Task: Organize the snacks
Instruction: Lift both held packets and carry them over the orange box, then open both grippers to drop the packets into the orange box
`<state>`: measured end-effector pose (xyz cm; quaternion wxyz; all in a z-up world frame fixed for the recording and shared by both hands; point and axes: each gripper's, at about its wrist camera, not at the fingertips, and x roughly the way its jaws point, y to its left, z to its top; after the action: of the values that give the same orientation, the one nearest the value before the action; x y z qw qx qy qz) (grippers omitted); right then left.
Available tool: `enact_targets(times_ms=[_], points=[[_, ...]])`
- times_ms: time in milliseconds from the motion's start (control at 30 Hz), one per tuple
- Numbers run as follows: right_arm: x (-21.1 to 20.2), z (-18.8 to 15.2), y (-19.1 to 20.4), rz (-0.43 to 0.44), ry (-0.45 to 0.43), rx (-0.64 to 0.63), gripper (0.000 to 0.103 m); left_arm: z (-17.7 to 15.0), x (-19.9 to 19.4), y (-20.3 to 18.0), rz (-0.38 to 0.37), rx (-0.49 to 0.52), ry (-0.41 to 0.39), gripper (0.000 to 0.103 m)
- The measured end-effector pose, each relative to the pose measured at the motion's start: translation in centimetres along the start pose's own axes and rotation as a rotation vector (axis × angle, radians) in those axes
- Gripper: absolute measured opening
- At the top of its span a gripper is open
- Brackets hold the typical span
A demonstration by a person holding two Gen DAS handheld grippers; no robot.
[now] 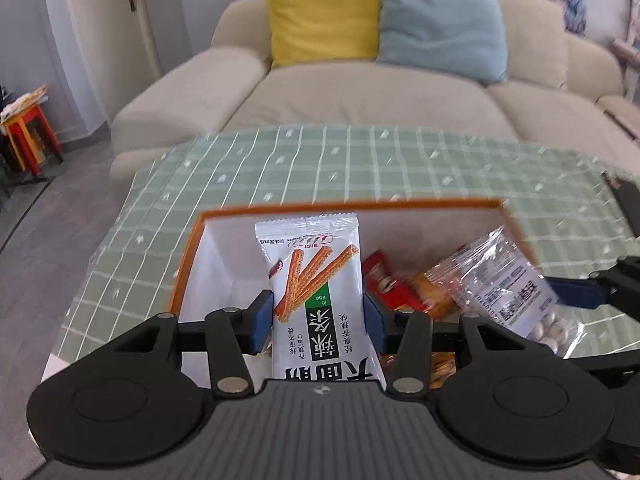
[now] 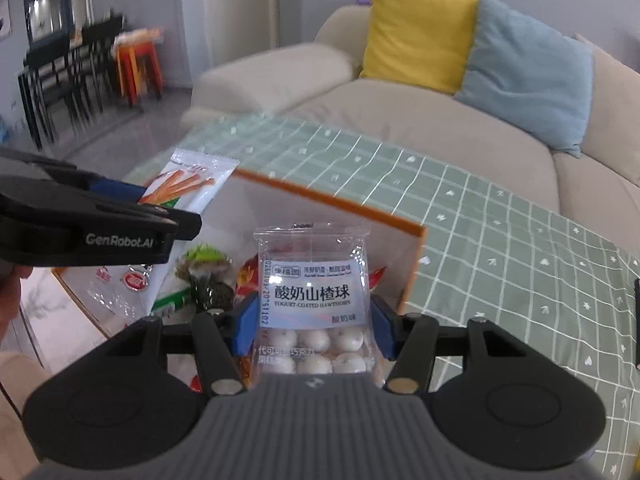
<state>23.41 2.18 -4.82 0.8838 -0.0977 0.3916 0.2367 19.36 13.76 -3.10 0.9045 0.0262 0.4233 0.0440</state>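
Observation:
An orange-rimmed box [image 1: 188, 256] with white walls sits on the green checked table; its rim also shows in the right wrist view [image 2: 332, 196]. My left gripper [image 1: 318, 316] is shut on a white spicy-stick snack packet [image 1: 316, 272] and holds it upright over the box's left part; the packet also shows in the right wrist view [image 2: 192, 180]. My right gripper [image 2: 314, 320] is shut on a clear bag of yogurt-coated hawthorn balls [image 2: 314, 300], held over the box's right part; the bag also shows in the left wrist view [image 1: 516, 292]. Several snack packets lie inside the box.
A red packet [image 1: 384, 280] and an orange cracker packet [image 1: 432, 292] lie in the box, with a green wrapped snack [image 2: 208, 276]. A beige sofa [image 1: 360, 96] with yellow and blue cushions stands behind the table. A dark object [image 1: 626, 204] lies at the table's right edge.

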Motion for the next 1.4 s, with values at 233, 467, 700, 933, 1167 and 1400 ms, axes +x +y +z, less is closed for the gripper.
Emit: enact_targets(times_ms=[233,467,700,933,1167,1400], points=[[3.8,-0.3,0.7,-0.049,0.112,-0.009,0.057,-1.7,3.5,0.7,0.025,0.031,0.086,0.054],[5.2,-0.9,1.1,-0.064,0.152,-0.010,0.057,-2.3,5.6,0.8,0.040,0.045,0.142,0.054],[5.7,-0.9,1.6,-0.022,0.192,-0.027,0.059,-2.6,6.0,1.1,0.060,0.049,0.152,0.057],[3.7,-0.4,2.1,0.006,0.131,-0.057,0.069,-2.3,3.8,1.1,0.067,0.055,0.082,0.073],[-0.8,0.5,1.9,-0.053,0.002,-0.061,0.084,-1.1,-1.4,2.0,0.083,-0.037,-0.081,0.080],[-6.5,0.5,0.4,-0.157,-0.178,0.043,0.093,-1.2,-7.3,1.3,0.065,-0.092,-0.251,0.081]])
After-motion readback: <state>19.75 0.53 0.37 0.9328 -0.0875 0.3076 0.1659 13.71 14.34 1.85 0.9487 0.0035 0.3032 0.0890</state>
